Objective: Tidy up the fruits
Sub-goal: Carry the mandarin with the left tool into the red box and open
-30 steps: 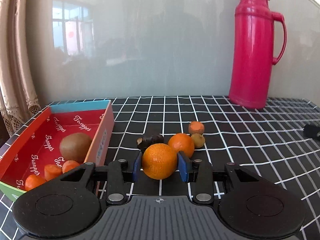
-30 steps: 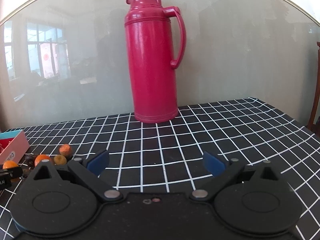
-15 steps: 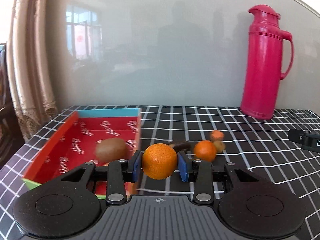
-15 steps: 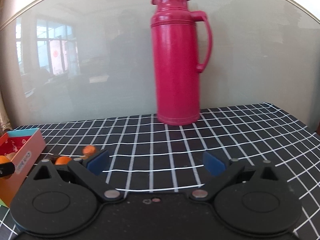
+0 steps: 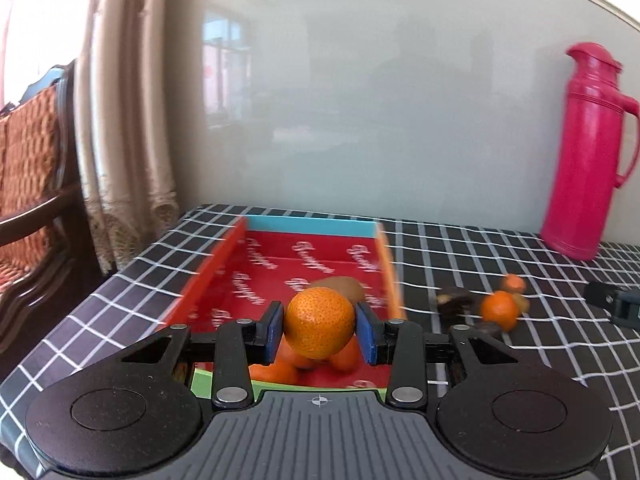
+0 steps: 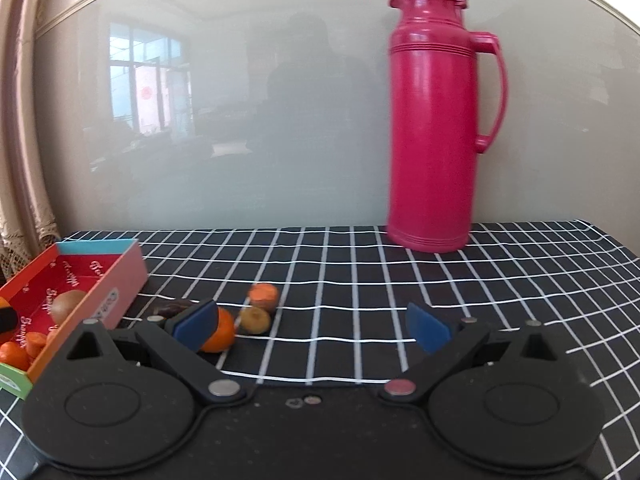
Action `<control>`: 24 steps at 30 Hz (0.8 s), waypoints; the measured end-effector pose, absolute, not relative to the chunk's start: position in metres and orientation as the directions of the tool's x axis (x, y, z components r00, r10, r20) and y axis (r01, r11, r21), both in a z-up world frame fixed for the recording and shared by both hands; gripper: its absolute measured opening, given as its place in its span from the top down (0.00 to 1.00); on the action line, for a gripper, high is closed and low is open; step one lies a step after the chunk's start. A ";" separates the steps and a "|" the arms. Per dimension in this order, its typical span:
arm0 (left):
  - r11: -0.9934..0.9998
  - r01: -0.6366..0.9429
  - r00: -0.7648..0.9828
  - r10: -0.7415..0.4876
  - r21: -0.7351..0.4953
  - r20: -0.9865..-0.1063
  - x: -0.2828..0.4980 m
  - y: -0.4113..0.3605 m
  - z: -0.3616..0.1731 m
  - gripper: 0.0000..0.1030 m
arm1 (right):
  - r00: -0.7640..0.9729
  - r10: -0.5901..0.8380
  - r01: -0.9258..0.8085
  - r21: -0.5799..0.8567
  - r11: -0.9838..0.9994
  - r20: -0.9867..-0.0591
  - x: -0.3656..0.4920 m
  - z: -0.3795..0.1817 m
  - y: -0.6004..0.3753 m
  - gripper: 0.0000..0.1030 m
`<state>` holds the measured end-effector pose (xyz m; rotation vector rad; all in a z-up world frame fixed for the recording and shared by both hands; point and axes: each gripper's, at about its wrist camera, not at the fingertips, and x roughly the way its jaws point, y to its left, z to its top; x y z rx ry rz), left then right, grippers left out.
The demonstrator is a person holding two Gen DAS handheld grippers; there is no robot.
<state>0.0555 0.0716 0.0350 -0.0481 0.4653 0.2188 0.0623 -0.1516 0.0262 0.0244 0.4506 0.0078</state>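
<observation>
My left gripper (image 5: 320, 330) is shut on an orange (image 5: 320, 322) and holds it above the near end of the red box (image 5: 224, 260). The box holds a kiwi (image 5: 340, 286) and several small orange fruits (image 5: 344, 358). In the right wrist view the box (image 6: 120, 276) stands at the left with the kiwi (image 6: 66, 304) inside. My right gripper (image 6: 312, 326) is open and empty above the cloth. Its left pad partly covers an orange (image 6: 222, 330). A cut orange piece (image 6: 263, 295), a small brown fruit (image 6: 256, 320) and a dark fruit (image 6: 176, 307) lie beside it.
A tall pink thermos (image 6: 436, 120) stands at the back right by the wall; it also shows in the left wrist view (image 5: 584, 152). The checked tablecloth (image 6: 360, 272) covers the table. A curtain (image 5: 120, 120) and a wooden chair (image 5: 32, 184) stand left of the table edge.
My left gripper has carried the orange leftward from the loose fruit pile to above the red box. My right gripper has swung left toward the loose fruit and stays open.
</observation>
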 end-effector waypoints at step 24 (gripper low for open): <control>0.947 -0.319 0.874 0.275 -0.048 -0.400 0.043 0.118 0.038 0.09 | 0.910 0.066 -0.071 0.003 0.997 -0.409 0.061 0.028 -0.133 0.00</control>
